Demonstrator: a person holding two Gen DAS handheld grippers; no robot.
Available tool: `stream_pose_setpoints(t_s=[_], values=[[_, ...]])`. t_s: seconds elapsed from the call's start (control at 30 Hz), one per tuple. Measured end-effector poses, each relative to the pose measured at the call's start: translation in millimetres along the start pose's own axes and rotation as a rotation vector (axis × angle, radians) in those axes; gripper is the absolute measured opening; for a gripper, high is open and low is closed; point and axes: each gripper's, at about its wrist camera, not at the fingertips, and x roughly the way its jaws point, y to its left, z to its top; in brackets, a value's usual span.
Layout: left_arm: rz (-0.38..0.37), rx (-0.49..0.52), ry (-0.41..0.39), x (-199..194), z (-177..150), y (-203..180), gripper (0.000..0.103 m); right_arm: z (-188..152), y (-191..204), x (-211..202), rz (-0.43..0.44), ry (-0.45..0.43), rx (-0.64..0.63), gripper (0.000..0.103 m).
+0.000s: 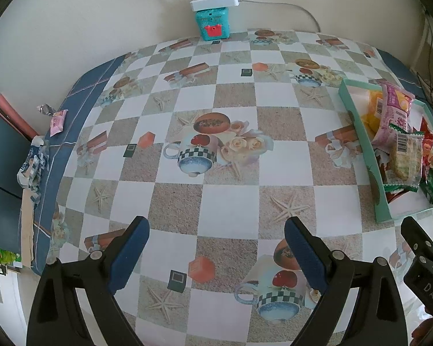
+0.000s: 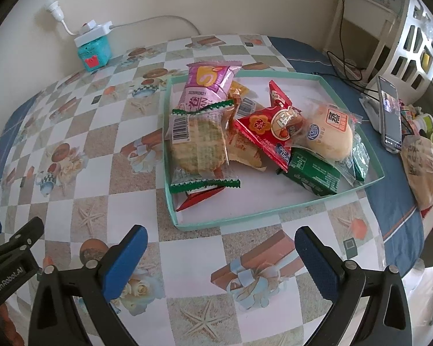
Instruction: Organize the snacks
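A shallow teal tray (image 2: 274,216) on the patterned tablecloth holds a pile of wrapped snacks: a pink roll pack (image 2: 207,86), a clear green-edged cracker pack (image 2: 199,141), a red pack (image 2: 271,132), a round bun pack (image 2: 329,135) and a green box (image 2: 314,176). My right gripper (image 2: 220,243) is open and empty, just in front of the tray. My left gripper (image 1: 216,235) is open and empty over bare tablecloth, left of the tray (image 1: 360,141). A small pink snack (image 1: 56,122) lies at the table's far left edge.
A teal box with a white power strip on top (image 1: 213,20) stands at the back by the wall. A phone on a stand (image 2: 389,115) and a bagged bread (image 2: 424,170) sit right of the tray. Crumpled wrappers (image 1: 34,167) lie at the left edge.
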Motion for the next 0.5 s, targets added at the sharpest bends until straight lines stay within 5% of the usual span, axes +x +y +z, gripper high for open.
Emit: stream_pose_setpoints(t_s=[0.5], values=[[0.006, -0.008, 0.015, 4.8, 1.5, 5.8, 0.095, 2.0, 0.7, 4.6, -0.008, 0.004, -0.005, 0.103]])
